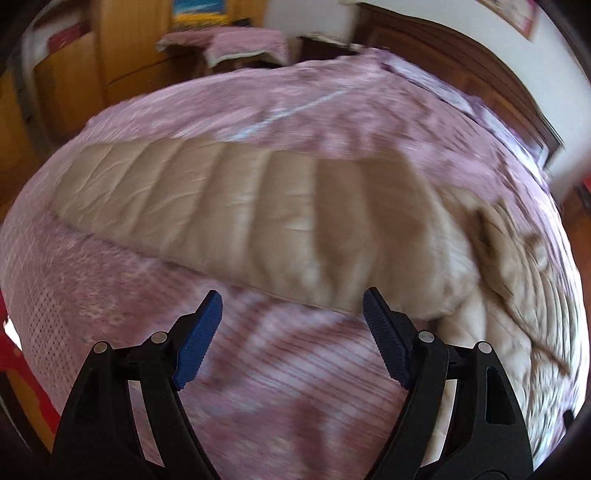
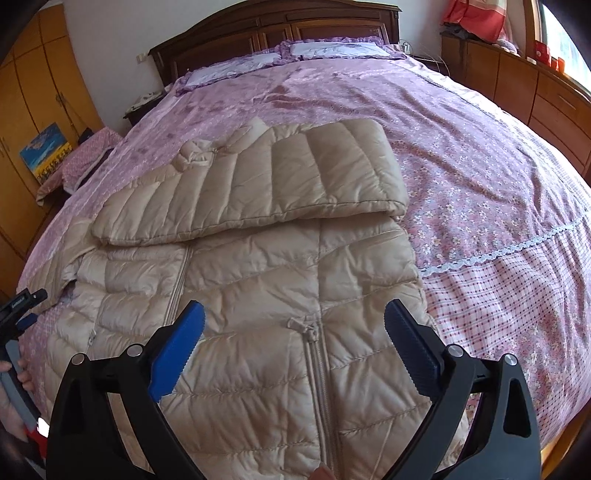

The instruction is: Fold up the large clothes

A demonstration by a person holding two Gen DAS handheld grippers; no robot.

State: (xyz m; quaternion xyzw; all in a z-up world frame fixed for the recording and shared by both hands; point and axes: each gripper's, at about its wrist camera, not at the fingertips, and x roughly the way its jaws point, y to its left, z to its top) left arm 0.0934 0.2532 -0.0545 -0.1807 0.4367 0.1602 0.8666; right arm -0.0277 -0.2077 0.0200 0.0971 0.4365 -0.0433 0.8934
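A beige quilted down jacket (image 2: pixel 277 280) lies front up on the pink floral bedspread (image 2: pixel 480 166), its zip running down the middle. One sleeve (image 2: pixel 266 184) is folded flat across the chest. My right gripper (image 2: pixel 294 305) hovers open above the jacket's lower front, with nothing between its blue pads. The left wrist view is blurred: the other sleeve (image 1: pixel 258 214) stretches across the bedspread (image 1: pixel 277 369), and the jacket body (image 1: pixel 517 277) bunches at the right. My left gripper (image 1: pixel 292 295) stands open just short of that sleeve's near edge, holding nothing.
A dark wooden headboard (image 2: pixel 277 26) and pillows (image 2: pixel 332 50) are at the far end. A wooden wardrobe (image 2: pixel 22 110) stands left, a dresser (image 2: pixel 517 85) right. A stool with pink cloth (image 1: pixel 229 44) sits beside the bed. A hand (image 2: pixel 22 373) shows at the left edge.
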